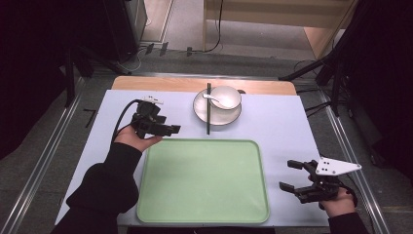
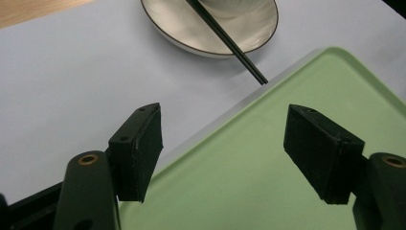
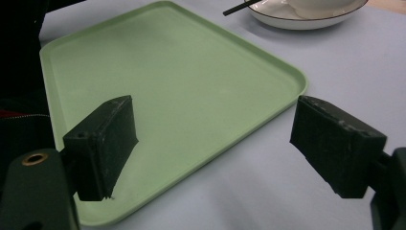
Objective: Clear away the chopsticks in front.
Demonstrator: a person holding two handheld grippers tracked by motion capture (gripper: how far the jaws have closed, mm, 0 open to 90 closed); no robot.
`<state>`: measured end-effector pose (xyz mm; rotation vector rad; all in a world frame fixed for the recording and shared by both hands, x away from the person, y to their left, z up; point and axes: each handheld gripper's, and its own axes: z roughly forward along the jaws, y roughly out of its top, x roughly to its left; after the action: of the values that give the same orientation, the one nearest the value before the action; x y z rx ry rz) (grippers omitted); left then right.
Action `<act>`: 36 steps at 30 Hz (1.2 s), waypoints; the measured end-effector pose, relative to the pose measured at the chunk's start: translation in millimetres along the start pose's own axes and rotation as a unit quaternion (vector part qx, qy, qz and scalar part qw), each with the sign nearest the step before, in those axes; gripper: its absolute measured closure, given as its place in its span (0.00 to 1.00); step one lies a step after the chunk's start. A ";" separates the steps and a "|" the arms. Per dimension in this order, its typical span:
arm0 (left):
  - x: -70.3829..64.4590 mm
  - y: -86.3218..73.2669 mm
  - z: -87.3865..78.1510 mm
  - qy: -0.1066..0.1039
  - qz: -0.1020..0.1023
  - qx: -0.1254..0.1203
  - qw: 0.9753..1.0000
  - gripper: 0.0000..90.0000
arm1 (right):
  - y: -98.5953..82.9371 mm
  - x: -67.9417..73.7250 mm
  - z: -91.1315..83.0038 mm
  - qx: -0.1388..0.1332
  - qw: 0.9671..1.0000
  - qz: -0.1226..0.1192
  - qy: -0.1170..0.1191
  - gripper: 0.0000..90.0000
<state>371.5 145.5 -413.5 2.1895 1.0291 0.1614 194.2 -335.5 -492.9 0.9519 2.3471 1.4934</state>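
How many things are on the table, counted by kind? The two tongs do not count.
Tray: 1
Plate: 1
Bowl: 1
Spoon: 1
Chopsticks: 1 pair, as far as the left gripper view shows
Total: 5 kinds, 6 pieces if the chopsticks count as 2

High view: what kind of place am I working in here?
Probably a lab data-recording rig, not a dining room: black tripod legs flank the table, cables trail across the floor, and one neat setting, a pale green plastic tray, awaits.
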 end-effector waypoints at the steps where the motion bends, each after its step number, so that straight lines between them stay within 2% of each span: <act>1: -0.5 4.6 4.0 -0.004 -0.001 -0.001 1.000 0.34 | -0.1 0.2 0.2 0.000 1.000 0.000 0.001 0.18; 4: -1.5 10.6 9.1 -0.010 -0.003 -0.005 1.000 0.34 | -0.4 0.6 -0.3 0.002 1.000 0.000 0.000 0.18; 7: -3.2 17.9 16.7 -0.006 -0.003 -0.009 1.000 0.32 | -1.1 0.6 -1.7 0.001 1.000 0.000 -0.002 0.18; 13: -4.3 31.4 30.2 -0.004 -0.002 -0.003 1.000 0.31 | -2.5 1.6 -3.3 0.001 1.000 0.001 -0.003 0.18; 18: -3.0 43.1 42.8 0.004 -0.004 0.003 1.000 0.31 | -3.5 2.2 -4.5 0.002 1.000 0.000 -0.005 0.18; 21: -2.8 52.6 51.8 0.013 0.004 0.014 1.000 0.31 | -3.5 2.6 -4.9 0.002 1.000 0.000 -0.006 0.18; 23: -2.0 57.5 56.3 0.015 0.002 0.012 1.000 0.30 | -3.4 3.0 -5.0 0.004 1.000 -0.002 -0.005 0.18; 25: -1.9 63.5 64.8 0.015 -0.006 0.019 1.000 0.30 | -3.4 2.7 -5.1 0.003 1.000 -0.002 -0.006 0.18; 28: -6.8 70.1 82.1 0.020 0.000 0.019 1.000 0.30 | -3.2 2.8 -5.2 0.002 1.000 -0.002 -0.005 0.18; 29: -6.8 70.1 82.1 0.020 0.000 0.019 1.000 0.30 | -3.2 2.8 -5.2 0.002 1.000 -0.002 -0.005 0.18; 31: -9.6 73.7 92.6 0.028 0.002 0.023 0.999 0.30 | -3.2 2.9 -5.3 0.003 1.000 -0.003 -0.005 0.18; 34: -13.2 79.0 108.8 0.038 -0.007 0.030 0.999 0.35 | -3.5 2.7 -6.1 0.001 1.000 -0.004 -0.006 0.18; 36: -13.9 80.1 113.0 0.043 -0.009 0.034 0.998 0.37 | -3.8 2.4 -6.5 0.000 1.000 -0.005 -0.006 0.18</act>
<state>455.8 39.0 -443.9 2.2501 1.1152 0.2173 187.6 -339.9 -492.8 0.9459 2.3397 1.4812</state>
